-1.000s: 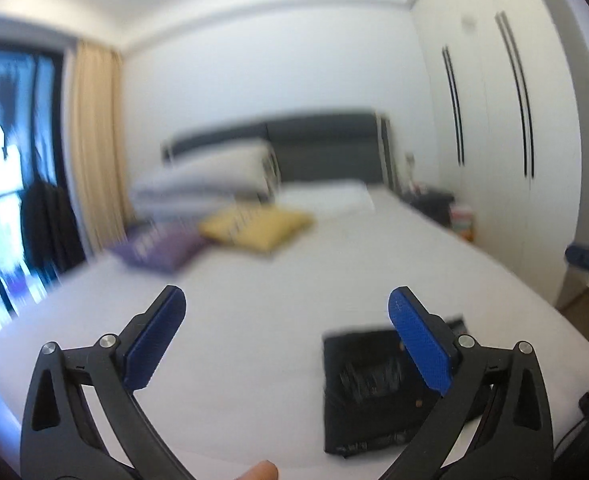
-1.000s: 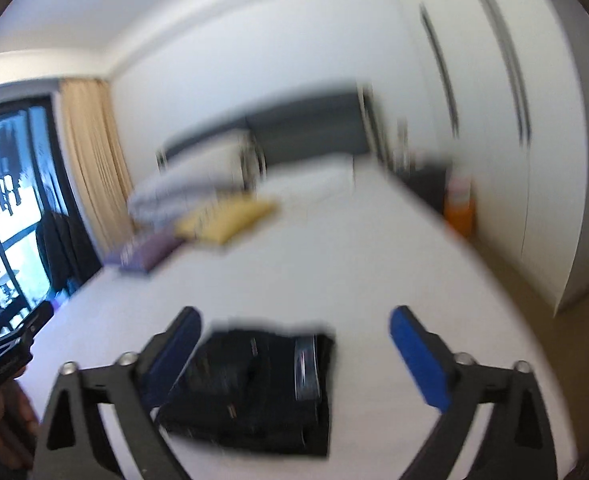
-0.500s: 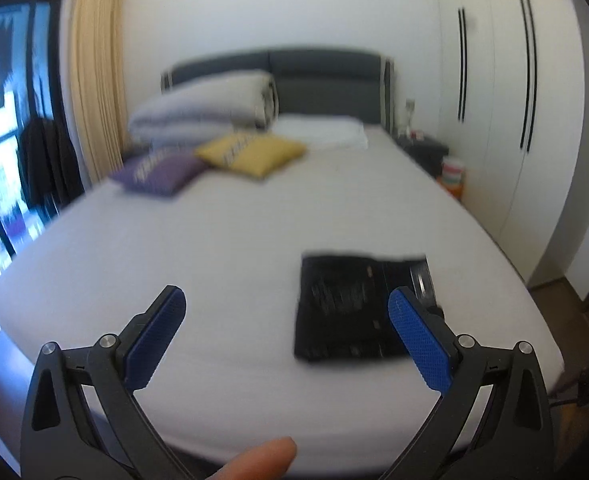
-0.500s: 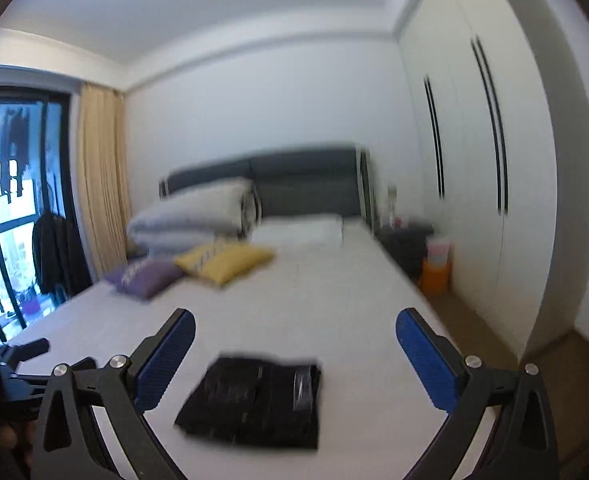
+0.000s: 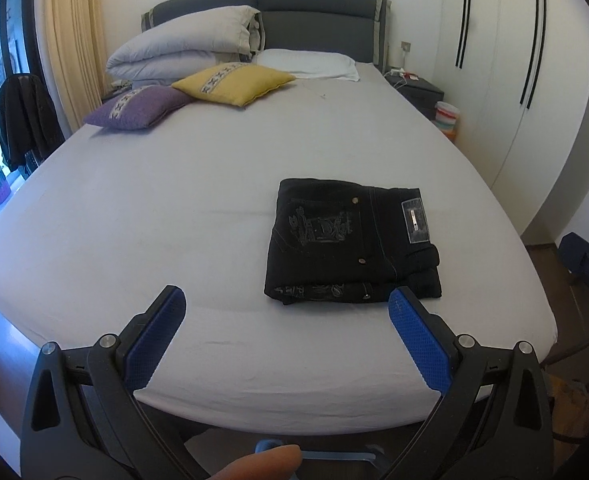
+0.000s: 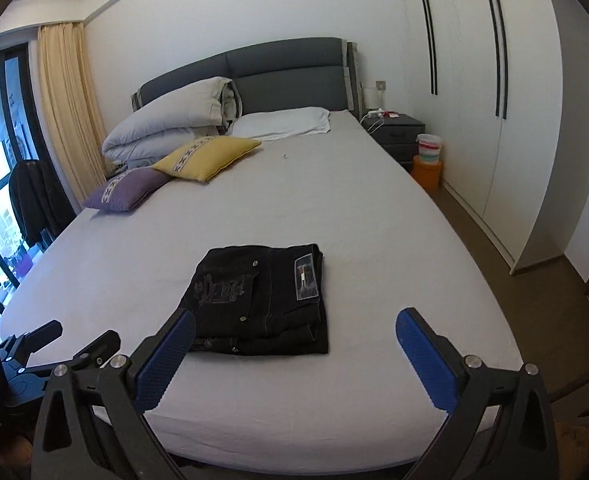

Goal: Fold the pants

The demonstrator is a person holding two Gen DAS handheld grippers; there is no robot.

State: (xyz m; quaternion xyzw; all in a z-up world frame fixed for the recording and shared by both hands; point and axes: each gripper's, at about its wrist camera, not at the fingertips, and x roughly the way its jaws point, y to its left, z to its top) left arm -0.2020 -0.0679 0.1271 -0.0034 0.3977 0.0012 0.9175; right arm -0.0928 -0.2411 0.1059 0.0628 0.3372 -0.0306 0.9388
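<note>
We noted both tools, left tool [image 5: 284, 312] and right tool [image 6: 294, 334], wide and empty; the folded black denim pants [image 5: 352, 242] lay near the grey-sheeted bed [image 5: 174, 208] edge, and we judged any nudge could slump the stack.

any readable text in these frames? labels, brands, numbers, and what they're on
None can be read.
Patch on the waistband of the folded black pants: has markings, too small to read.
Embroidered design on the pants pocket: an emblem, no letters legible.
Striped bucket by the nightstand: coloured bands only, no legible text.
</note>
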